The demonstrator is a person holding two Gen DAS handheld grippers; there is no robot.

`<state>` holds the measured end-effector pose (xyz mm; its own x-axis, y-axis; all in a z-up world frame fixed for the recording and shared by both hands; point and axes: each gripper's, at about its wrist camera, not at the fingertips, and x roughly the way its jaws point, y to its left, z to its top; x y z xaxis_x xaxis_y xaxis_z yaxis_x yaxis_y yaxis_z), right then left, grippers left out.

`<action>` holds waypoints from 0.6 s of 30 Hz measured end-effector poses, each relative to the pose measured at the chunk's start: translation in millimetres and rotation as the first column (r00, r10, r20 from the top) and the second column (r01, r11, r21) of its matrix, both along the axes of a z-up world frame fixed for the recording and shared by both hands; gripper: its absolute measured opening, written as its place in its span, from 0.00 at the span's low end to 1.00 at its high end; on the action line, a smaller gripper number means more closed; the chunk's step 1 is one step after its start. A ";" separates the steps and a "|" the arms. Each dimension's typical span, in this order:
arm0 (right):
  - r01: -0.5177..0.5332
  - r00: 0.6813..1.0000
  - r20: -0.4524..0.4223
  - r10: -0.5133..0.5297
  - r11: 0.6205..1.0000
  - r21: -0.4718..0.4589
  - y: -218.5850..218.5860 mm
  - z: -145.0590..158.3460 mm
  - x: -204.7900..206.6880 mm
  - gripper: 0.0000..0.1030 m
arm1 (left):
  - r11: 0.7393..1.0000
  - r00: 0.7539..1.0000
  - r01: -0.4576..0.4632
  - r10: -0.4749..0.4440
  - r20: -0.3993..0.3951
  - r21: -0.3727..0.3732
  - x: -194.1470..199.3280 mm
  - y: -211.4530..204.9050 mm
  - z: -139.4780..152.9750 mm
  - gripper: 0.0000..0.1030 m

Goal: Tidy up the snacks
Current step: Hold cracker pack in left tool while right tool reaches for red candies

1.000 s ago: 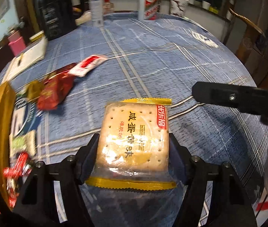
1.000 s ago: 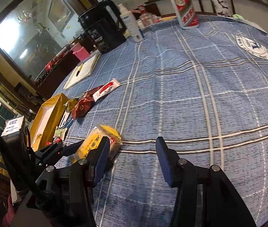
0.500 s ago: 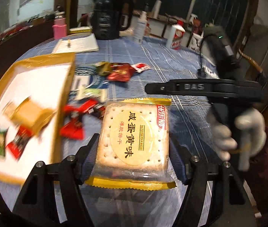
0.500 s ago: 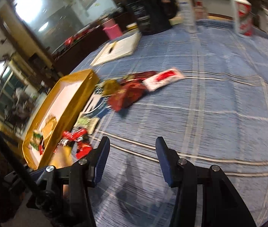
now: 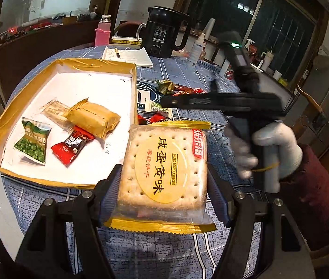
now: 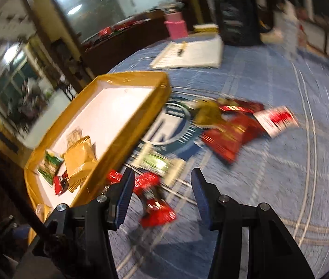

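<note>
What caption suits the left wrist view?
Left gripper holds a square yellow-wrapped cracker packet beside the gold-rimmed white cardboard tray of snacks.

A: What covers the surface (image 5: 210, 74)?
B: A blue checked cloth. The gold-rimmed tray (image 5: 133, 86) sits on it.
A: And beside the tray?
B: Loose wrappers just right of it: red snack packets (image 6: 230, 137), a gold one (image 6: 207, 114), a green-and-white one (image 6: 158, 162). Beyond the tray lie a notebook (image 5: 129, 57), a black kettle (image 5: 164, 36) and a pink bottle (image 5: 102, 34).
</note>
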<state>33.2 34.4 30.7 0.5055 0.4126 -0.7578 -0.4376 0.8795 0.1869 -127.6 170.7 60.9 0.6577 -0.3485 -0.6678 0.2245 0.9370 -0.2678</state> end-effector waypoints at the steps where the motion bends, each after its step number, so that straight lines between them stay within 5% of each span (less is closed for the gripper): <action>1: -0.013 1.000 0.021 0.014 0.999 -0.038 8.1 -1.9 0.6 0.49 | 1.000 1.000 0.002 -0.002 -0.001 -0.005 -0.4 1.0 -0.8 0.68; 6: -0.045 0.999 0.015 0.047 0.991 -0.128 29.4 -19.4 14.1 0.48 | 1.000 1.000 -0.005 0.005 -0.003 -0.019 -5.4 10.7 -0.4 0.68; 9: -0.031 0.999 0.027 0.036 0.990 -0.140 27.3 -21.5 13.9 0.39 | 1.000 1.000 -0.016 0.016 -0.001 -0.024 -7.4 16.5 0.3 0.68; 12: -0.017 1.000 -0.001 0.017 0.995 -0.101 20.0 -18.2 14.8 0.03 | 0.999 1.000 -0.026 0.025 -0.002 -0.038 -8.3 19.6 0.5 0.68; 18: 0.037 0.999 0.009 -0.037 0.997 -0.068 5.3 -7.6 9.4 0.00 | 0.998 0.999 -0.036 0.036 -0.001 -0.048 -13.8 22.0 1.3 0.68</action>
